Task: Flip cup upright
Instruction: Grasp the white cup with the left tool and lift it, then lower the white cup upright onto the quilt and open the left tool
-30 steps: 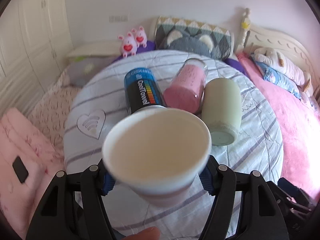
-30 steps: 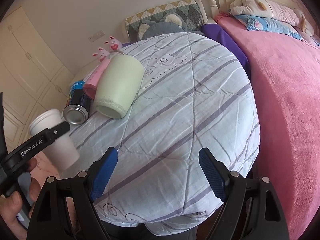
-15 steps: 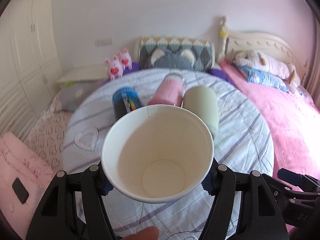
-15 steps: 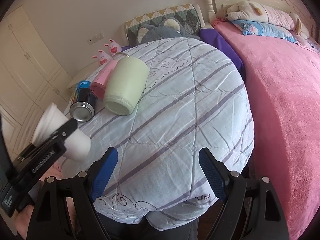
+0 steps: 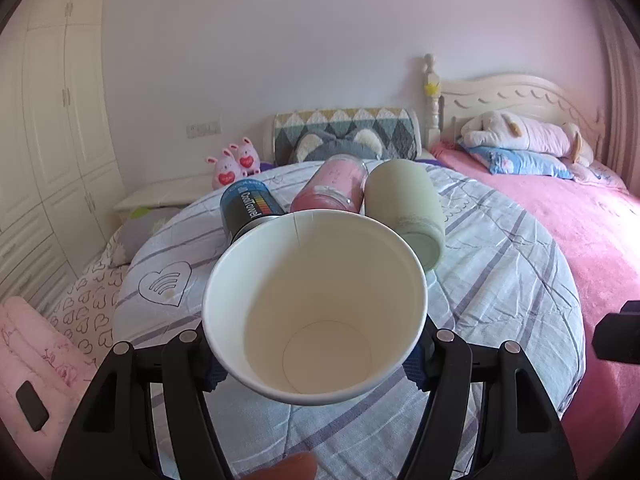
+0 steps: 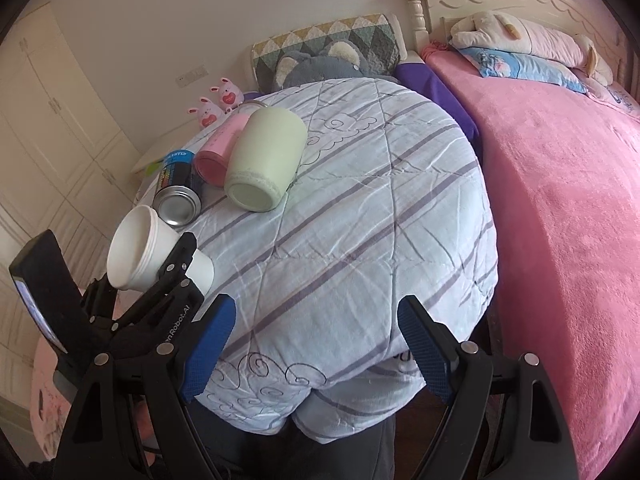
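My left gripper (image 5: 316, 364) is shut on a white paper cup (image 5: 316, 308), gripped by its sides. The cup's open mouth faces up toward the camera and its empty bottom shows. In the right wrist view the same cup (image 6: 140, 252) hangs tilted in the left gripper (image 6: 176, 268) over the table's left edge, mouth pointing up and left. My right gripper (image 6: 316, 348) is open and empty above the near edge of the round table (image 6: 360, 220).
Three things lie on their sides on the striped cloth: a black can (image 5: 248, 208) (image 6: 178, 192), a pink jar (image 5: 332, 188) (image 6: 222, 148) and a pale green cup (image 5: 408, 212) (image 6: 264, 156). A pink bed (image 6: 560, 180) runs along the right.
The left gripper has turned the paper cup from lying level to mouth-up. It has also drawn back from the can. The right gripper stayed open and barely moved.
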Demonstrator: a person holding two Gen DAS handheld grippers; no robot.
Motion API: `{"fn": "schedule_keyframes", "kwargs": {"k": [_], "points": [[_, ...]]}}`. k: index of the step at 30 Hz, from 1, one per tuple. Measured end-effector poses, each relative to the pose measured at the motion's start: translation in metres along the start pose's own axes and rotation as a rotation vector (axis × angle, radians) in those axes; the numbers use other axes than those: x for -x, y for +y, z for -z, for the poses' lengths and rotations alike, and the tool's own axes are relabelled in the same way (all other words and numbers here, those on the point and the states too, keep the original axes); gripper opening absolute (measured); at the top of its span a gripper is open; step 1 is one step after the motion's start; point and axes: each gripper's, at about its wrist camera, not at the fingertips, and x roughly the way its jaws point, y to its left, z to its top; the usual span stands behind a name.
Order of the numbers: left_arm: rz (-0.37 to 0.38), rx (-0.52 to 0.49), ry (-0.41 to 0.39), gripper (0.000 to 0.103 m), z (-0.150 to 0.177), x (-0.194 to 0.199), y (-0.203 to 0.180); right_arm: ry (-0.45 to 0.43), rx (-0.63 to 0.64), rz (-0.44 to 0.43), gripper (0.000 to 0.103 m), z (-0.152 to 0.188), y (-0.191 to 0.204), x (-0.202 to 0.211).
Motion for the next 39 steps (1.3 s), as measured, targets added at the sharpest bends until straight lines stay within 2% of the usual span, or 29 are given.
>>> {"fn": "schedule_keyframes", "kwargs": {"k": [4,13,15,17,19,25,28,30,34,39], "points": [[0.013,0.001,0.015,0.069,0.005,0.0,0.001,-0.012,0.001,0.003,0.084,0.002,0.001,0.006],[0.007,-0.021,0.002,0.08,0.008,0.006,-0.002,-0.028,0.007,0.009,0.084,0.006,0.005,0.015],[0.005,-0.021,0.003,0.086,0.008,0.007,-0.001,-0.031,0.007,0.01,0.084,0.007,0.005,0.016],[0.002,-0.027,-0.003,0.098,0.008,0.01,-0.001,-0.031,0.006,0.011,0.084,0.007,0.005,0.017],[-0.002,-0.038,-0.016,0.103,0.007,0.014,-0.002,-0.033,0.007,0.012,0.084,0.007,0.006,0.018],[0.038,-0.039,-0.014,0.103,-0.002,0.034,0.007,-0.057,0.009,0.017,0.084,0.008,0.011,0.025],[0.068,-0.01,0.0,0.103,-0.017,0.055,0.021,-0.104,0.018,0.025,0.084,0.008,0.018,0.038],[0.061,-0.005,0.008,0.103,-0.028,0.07,0.031,-0.151,0.029,0.038,0.084,0.007,0.026,0.05],[-0.025,-0.023,0.01,0.103,-0.054,0.106,0.057,-0.285,0.059,0.076,0.084,0.008,0.05,0.077],[-0.097,-0.039,0.029,0.103,-0.059,0.135,0.086,-0.418,0.106,0.13,0.084,0.019,0.086,0.095]]}}
